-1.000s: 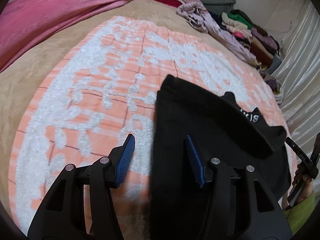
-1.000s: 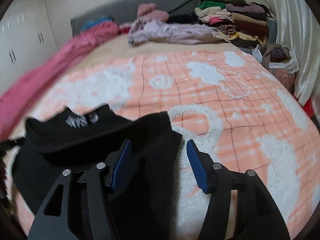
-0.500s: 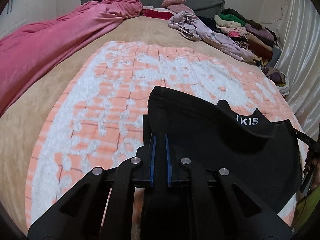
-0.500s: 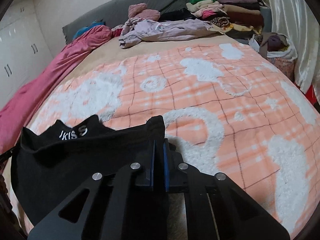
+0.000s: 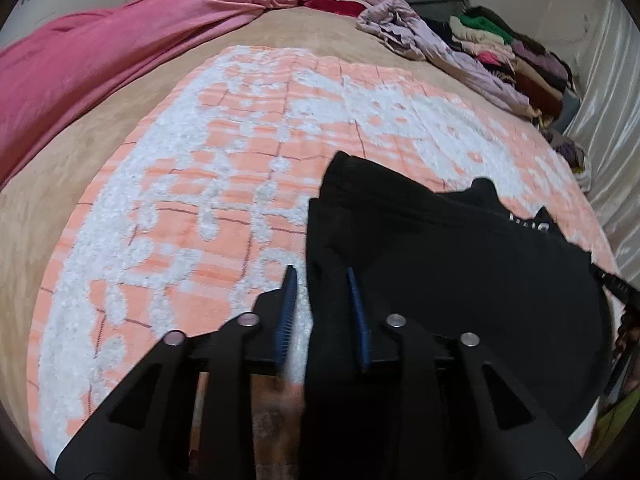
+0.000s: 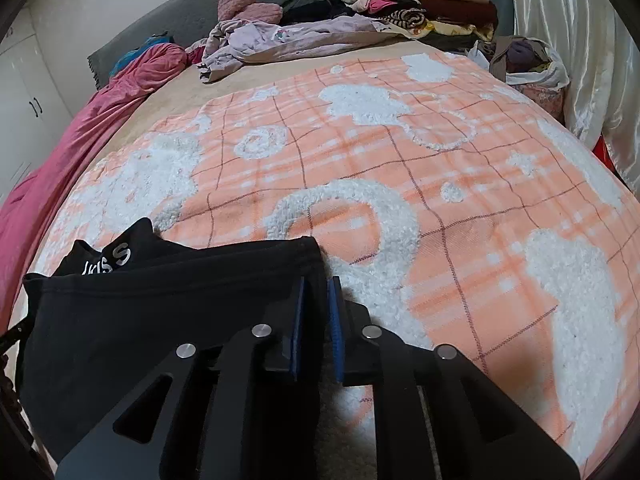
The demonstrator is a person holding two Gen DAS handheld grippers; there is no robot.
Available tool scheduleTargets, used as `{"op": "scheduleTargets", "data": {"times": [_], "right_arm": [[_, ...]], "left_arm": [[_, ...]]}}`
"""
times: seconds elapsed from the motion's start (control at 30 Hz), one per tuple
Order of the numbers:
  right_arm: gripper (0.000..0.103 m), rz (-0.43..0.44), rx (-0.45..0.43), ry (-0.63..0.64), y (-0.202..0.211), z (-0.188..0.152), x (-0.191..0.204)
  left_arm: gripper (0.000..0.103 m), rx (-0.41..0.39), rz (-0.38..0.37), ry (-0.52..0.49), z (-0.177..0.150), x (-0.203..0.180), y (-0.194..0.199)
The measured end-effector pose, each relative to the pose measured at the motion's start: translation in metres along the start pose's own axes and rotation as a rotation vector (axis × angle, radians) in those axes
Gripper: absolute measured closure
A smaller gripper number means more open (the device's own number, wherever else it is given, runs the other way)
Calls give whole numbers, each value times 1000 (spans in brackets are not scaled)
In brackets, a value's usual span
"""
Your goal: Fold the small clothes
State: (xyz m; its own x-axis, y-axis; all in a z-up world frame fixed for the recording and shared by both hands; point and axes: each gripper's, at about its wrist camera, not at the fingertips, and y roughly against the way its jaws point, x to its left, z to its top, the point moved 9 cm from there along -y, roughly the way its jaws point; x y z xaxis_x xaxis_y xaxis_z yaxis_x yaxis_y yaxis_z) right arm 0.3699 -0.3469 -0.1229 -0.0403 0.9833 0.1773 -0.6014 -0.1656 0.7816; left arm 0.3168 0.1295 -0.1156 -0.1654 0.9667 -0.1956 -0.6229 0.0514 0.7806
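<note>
Black garment (image 5: pixel 460 264) on orange-and-white checked blanket (image 6: pixel 460 184); pink cover (image 5: pixel 100 64).

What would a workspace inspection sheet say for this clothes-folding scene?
Surface: orange and white blanket on a bed, flat.
Job's things: black garment, partly folded, white lettering at its edge.
Clutter: clothes pile, lilac garment and pink cloth at the far side.
Grippers: left gripper open, jaws just opening, garment's edge between; right gripper pinching the garment's edge, jaws just eased slightly.
Cables: nothing seen.
Surroundings: pale curtain, white cupboard.
</note>
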Motion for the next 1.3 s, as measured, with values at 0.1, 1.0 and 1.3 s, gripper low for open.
{"op": "scheduleTargets", "data": {"times": [0.1, 1.0, 1.3], "right_arm": [[82, -3, -10, 2, 7, 0, -1], [90, 209, 9, 56, 94, -103, 25], [84, 161, -22, 27, 92, -116, 7]], "left_arm": [[84, -24, -10, 8, 2, 1, 12], [78, 1, -154, 70, -69, -21, 45], [69, 2, -151, 99, -76, -6, 35]]}}
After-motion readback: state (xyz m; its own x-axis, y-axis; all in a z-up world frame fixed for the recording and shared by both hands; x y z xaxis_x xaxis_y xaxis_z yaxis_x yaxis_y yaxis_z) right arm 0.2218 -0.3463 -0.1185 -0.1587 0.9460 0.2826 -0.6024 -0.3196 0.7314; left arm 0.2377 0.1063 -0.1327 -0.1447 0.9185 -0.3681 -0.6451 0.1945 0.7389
